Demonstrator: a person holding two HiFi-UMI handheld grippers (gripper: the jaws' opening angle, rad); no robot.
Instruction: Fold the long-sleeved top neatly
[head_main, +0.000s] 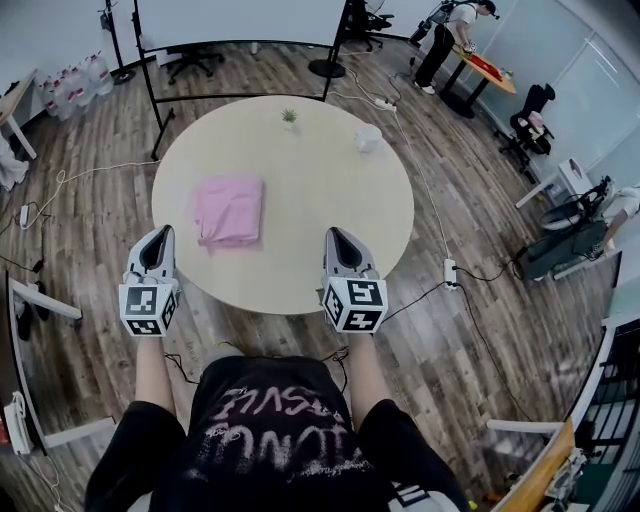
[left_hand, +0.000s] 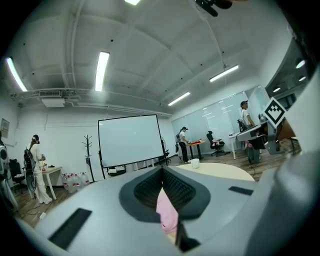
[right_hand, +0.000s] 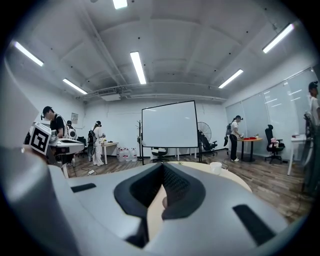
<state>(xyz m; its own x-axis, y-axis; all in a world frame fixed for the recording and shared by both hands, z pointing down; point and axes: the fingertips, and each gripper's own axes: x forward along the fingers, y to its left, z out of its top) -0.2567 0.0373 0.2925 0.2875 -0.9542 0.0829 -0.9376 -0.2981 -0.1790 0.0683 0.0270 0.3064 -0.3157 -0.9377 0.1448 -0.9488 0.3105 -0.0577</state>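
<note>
Head view: pink top (head_main: 228, 210) is seen folded on the table (head_main: 330, 190), left of its centre. Left gripper (head_main: 158, 240) and right gripper (head_main: 338, 240) are held at the table's near edge, jaws closed, empty.

One pink top (head_main: 229, 210), one cup (head_main: 368, 138), one plant (head_main: 289, 117) — one round table (head_main: 330, 220)

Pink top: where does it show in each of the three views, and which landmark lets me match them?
Head view: the pink top lies folded on the round table's left half.
Left gripper view: a pink strip low at centre, seen through the gap below the closed jaws.
Right gripper view: only a pinkish speck in the jaw gap; cannot tell whether it is the top.
Shared landmark: the white cup on the table.
</note>
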